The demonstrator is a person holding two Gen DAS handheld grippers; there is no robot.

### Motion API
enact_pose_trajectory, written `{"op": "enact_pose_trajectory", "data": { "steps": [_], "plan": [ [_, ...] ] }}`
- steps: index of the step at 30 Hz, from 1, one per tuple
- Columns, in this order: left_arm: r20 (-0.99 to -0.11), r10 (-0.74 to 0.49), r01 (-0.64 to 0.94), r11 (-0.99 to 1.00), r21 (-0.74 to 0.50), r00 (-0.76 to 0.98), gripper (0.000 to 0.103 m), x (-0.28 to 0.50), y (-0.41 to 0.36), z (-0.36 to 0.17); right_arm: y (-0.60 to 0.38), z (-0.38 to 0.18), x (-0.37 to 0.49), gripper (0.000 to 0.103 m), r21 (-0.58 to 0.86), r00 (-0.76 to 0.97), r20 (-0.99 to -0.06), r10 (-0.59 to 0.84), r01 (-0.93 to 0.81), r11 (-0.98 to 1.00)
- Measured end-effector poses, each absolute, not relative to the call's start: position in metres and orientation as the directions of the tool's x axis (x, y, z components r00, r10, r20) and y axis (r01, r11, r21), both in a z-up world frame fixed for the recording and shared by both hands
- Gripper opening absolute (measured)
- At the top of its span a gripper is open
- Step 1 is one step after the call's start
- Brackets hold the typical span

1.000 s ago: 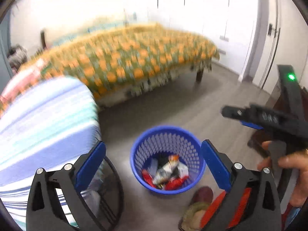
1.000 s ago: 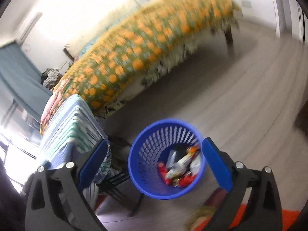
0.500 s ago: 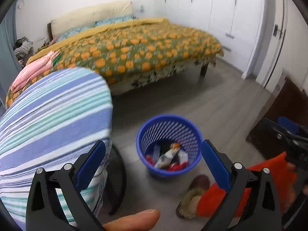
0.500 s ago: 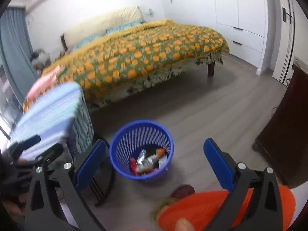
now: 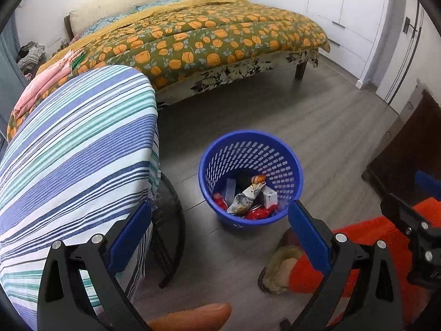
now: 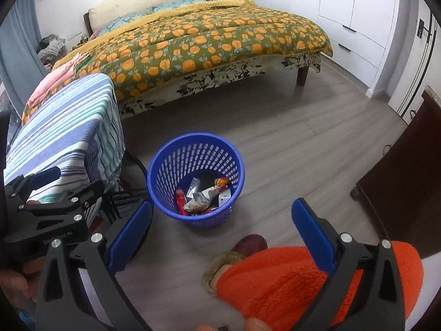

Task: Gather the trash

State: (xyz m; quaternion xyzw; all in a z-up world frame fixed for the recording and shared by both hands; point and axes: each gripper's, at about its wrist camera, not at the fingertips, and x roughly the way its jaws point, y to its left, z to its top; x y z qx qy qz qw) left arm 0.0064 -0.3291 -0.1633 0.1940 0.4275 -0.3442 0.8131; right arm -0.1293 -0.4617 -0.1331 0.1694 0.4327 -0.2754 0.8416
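On the grey floor (image 5: 317, 127), the blue basket (image 5: 249, 151) is sitting with wrappers (image 5: 245, 201) inside. We are holding the left gripper (image 5: 217, 237) and the right gripper (image 6: 220, 234) above it, both spread wide and gripping nothing.

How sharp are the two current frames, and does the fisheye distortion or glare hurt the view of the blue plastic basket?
Left wrist: sharp, no motion blur; the blue perforated plastic basket and its wrappers are readable; the white cupboard doors bow toward the rim. Right wrist: equally sharp; the basket is clear, the grey wood-look floor shows only a soft sheen, and a black vignette fills the corners.
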Motion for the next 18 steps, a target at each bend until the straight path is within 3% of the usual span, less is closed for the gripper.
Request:
{"op": "enact_pose_trajectory", "data": {
  "steps": [18],
  "plan": [
    [-0.840,-0.372,0.719,0.694,0.030,0.394,0.098,0.0067,-0.3313,-0.1692,-0.4563,-0.1374,-0.1269,0.098,0.029,0.449,-0.837,-0.314,0.609,0.792]
  ]
}}
